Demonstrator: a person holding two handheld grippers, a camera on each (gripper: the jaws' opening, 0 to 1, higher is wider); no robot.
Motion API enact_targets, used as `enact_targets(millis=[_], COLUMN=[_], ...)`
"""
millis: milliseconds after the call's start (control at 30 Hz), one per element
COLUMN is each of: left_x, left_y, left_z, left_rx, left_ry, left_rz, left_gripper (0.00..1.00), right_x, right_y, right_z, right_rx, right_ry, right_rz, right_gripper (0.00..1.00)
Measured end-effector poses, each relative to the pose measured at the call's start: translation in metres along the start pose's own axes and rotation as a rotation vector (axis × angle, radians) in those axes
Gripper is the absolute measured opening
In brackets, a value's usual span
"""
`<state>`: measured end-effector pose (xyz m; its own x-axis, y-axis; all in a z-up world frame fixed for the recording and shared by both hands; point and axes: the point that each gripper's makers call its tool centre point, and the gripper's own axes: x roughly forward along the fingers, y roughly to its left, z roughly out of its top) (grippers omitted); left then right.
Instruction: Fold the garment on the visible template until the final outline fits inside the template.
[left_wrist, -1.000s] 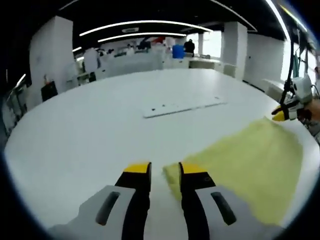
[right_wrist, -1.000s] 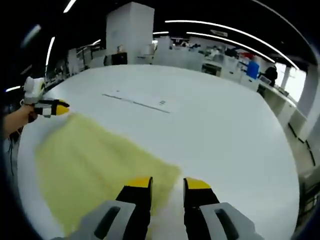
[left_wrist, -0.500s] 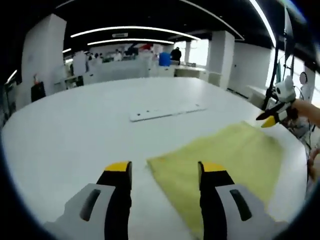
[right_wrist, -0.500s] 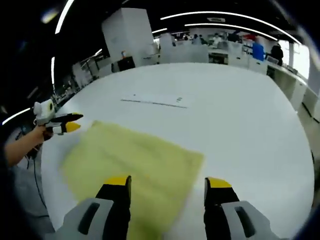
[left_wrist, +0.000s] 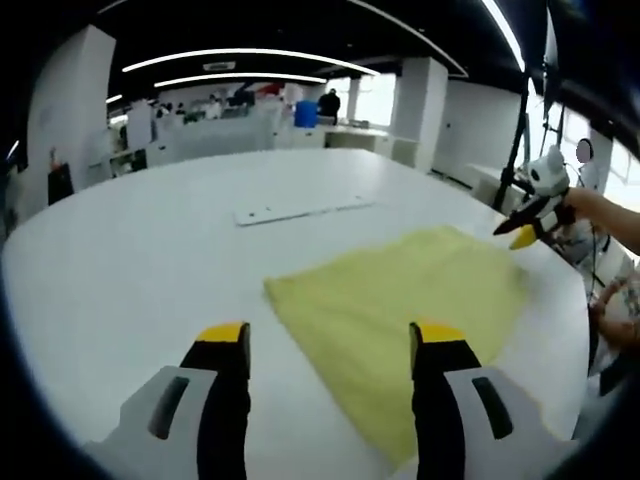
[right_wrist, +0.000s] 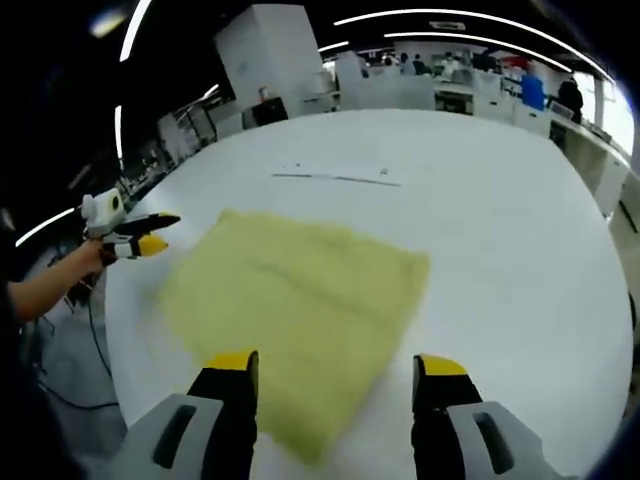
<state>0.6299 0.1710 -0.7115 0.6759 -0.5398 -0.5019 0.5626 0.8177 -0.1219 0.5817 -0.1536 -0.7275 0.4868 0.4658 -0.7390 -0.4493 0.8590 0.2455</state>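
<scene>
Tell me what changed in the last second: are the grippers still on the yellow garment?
Both let go. The left gripper and right gripper went from nearly shut at the yellow garment corners to wide open, and drew back. The garment now lies flat on the white table. The flat white template stayed put.

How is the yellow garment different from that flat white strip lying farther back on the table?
The yellow garment is a broad, soft, four-sided cloth close to the grippers; the white strip is long, narrow and stiff-looking, lying farther off. The garment is yellow, the strip white like the table. Both lie flat, apart from each other.
</scene>
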Motion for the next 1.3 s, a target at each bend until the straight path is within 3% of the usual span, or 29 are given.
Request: enact_targets(millis=[267, 567, 733, 1067, 1233, 1300], left_x=[-0.019, -0.032, -0.038, -0.037, -0.038, -0.038], left_y=[-0.019, -0.031, -0.039, -0.044, -0.046, -0.044], left_z=[-0.016, -0.035, -0.046, -0.073, -0.083, -0.083], left_rx=[-0.03, -0.038, -0.067, -0.11, -0.205, -0.188], left_ry=[0.017, 0.036, 0.032, 0.088, 0.116, 0.104], left_rz=[-0.041, -0.064, -0.074, -0.08, -0.099, -0.093], left_gripper=[0.59, 0.56, 0.52, 0.38, 0.21, 0.17], right_x=[-0.013, -0.019, -0.021, -0.019, -0.016, -0.016], right_y=[0.01, 0.016, 0.022, 0.024, 0.011, 0.01], right_z=[-0.027, -0.048, -0.058, -0.068, -0.069, -0.069], right_rx=[-0.016, -0.017, -0.009, 0.023, 0.045, 0.071], right_ry=[0.042, 0.033, 0.025, 0.006, -0.017, -0.029], right_rz=[0.034, 0.056, 0.07, 0.083, 0.053, 0.052], right_gripper=[0.58, 0.53, 0.46, 0.32, 0.16, 0.11])
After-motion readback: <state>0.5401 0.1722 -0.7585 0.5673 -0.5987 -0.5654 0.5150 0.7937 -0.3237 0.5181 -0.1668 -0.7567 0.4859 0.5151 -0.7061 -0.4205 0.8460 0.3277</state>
